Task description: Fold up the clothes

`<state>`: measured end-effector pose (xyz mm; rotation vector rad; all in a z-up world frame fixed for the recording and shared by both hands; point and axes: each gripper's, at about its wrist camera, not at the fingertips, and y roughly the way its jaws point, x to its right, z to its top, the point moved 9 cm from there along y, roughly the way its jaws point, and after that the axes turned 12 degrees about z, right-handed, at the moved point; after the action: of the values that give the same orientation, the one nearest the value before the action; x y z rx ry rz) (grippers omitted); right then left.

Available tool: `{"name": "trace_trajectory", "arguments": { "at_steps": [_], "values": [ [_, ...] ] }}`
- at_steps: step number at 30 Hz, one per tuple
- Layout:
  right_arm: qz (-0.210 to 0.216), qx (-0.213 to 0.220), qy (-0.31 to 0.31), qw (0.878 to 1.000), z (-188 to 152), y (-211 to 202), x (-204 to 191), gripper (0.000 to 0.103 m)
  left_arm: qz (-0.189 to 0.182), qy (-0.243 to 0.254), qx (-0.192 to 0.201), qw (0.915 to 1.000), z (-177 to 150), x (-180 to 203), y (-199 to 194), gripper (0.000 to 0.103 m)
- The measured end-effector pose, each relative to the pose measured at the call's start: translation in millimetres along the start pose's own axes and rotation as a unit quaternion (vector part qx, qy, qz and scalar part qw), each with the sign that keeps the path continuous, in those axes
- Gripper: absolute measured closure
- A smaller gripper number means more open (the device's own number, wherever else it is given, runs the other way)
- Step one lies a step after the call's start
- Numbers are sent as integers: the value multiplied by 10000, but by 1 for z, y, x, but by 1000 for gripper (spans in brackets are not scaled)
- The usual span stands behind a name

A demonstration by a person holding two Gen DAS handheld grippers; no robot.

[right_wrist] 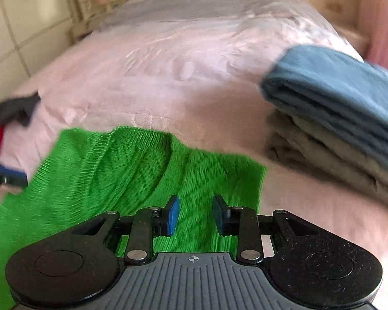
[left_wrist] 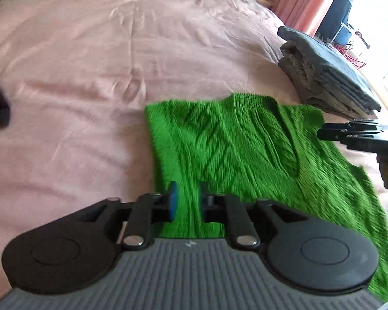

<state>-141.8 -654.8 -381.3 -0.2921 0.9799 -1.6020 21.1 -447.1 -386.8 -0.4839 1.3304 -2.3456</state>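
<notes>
Pink bed sheet [left_wrist: 90, 64] was covered partly by a green sweater [left_wrist: 232, 142]; both grippers' jaws were seen released above it, folded stack [right_wrist: 336, 129] nearby.

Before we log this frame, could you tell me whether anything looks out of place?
Nothing stands out. The green sweater lies flat on the pink bedspread, beside a neat stack of folded clothes.

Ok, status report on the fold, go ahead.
Both grippers open, left gripper and right gripper over the green sweater. Sweater flat on the pink bed, partly folded. Folded stack beside it, apart. Nothing blocking.
</notes>
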Motion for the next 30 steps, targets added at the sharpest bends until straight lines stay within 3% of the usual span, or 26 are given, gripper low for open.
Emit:
{"name": "trace_trajectory", "arguments": {
  "at_steps": [6,10,13,15,17,22,23,24,30],
  "values": [
    [-110,-119,437,9989,-27,-26,5,70,12,513,-575,9970,-24,-10,2,84],
    [-183,-198,728,9970,-45,-43,7,70,-175,772,-682,9945,-23,-8,14,73],
    [-176,-197,863,9959,-50,-49,7,70,-363,1014,-774,9912,-17,-2,26,70],
    [-163,-200,854,9960,-50,-46,4,70,-493,1096,-811,9894,-15,-1,28,71],
    [-162,-216,832,9962,-51,-44,2,70,-569,1189,-831,9878,-13,0,29,82],
    [-194,-245,942,9951,-58,-43,4,70,-674,1034,-1028,9870,-22,-6,28,82],
    [-206,-245,928,9952,-57,-43,4,70,-665,1032,-1019,9872,-24,-7,28,89],
    [-218,-245,913,9953,-57,-43,4,70,-620,1064,-983,9875,-23,-8,27,103],
    [-288,-240,829,9958,-56,-45,4,70,386,1655,-429,9845,-12,-21,12,103]
  ]
}}
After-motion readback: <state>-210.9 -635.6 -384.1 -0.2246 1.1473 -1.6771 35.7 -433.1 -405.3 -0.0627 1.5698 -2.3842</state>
